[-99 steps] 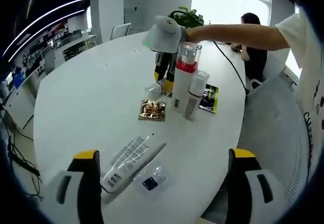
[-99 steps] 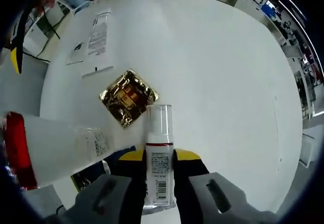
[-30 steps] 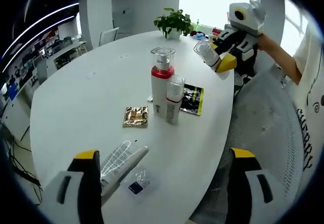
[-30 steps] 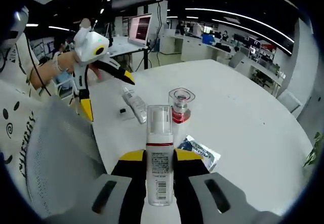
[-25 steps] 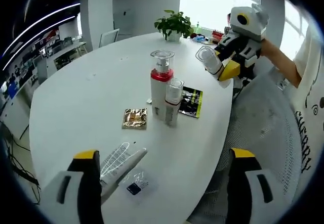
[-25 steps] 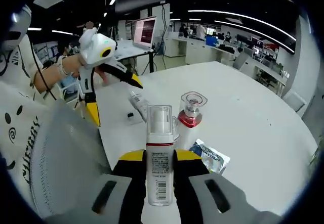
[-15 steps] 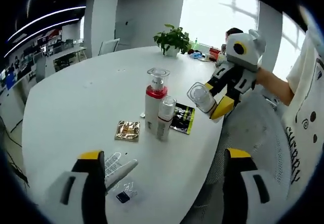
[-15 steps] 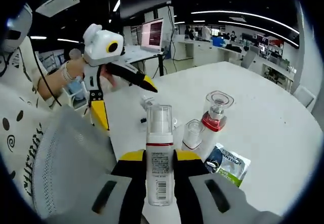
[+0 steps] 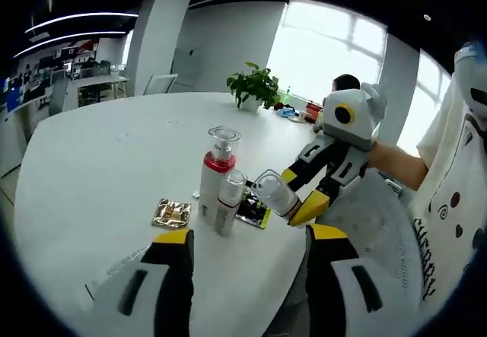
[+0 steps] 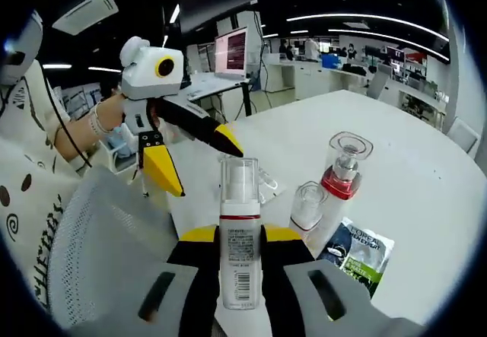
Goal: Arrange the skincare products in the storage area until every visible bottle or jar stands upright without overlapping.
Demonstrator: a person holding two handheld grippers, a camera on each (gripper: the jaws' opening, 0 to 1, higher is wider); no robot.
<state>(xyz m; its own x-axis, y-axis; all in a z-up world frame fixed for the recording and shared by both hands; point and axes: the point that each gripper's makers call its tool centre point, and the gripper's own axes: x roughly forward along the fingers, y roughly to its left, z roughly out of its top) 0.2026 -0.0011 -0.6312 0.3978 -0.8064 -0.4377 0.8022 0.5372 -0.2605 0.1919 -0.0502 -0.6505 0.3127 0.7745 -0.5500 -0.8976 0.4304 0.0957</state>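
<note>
Right gripper (image 10: pixel 240 257): clamped on white pump bottle (image 10: pixel 240 238).
Left gripper (image 9: pixel 247 295): jaws apart, nothing held.
Counter (image 9: pixel 99 162): red-collared pump bottle (image 9: pixel 215 176) upright.

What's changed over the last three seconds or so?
The right gripper lifted the clear-capped bottle off the table and carried it toward the table's near edge, staying clamped on it. The red-collared pump bottle and small bottle stayed upright; the left gripper stayed open.

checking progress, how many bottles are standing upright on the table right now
2: the red-collared pump bottle and the smaller clear-capped bottle right beside it. A third bottle is held in the right gripper jaws, not on the table.
</note>
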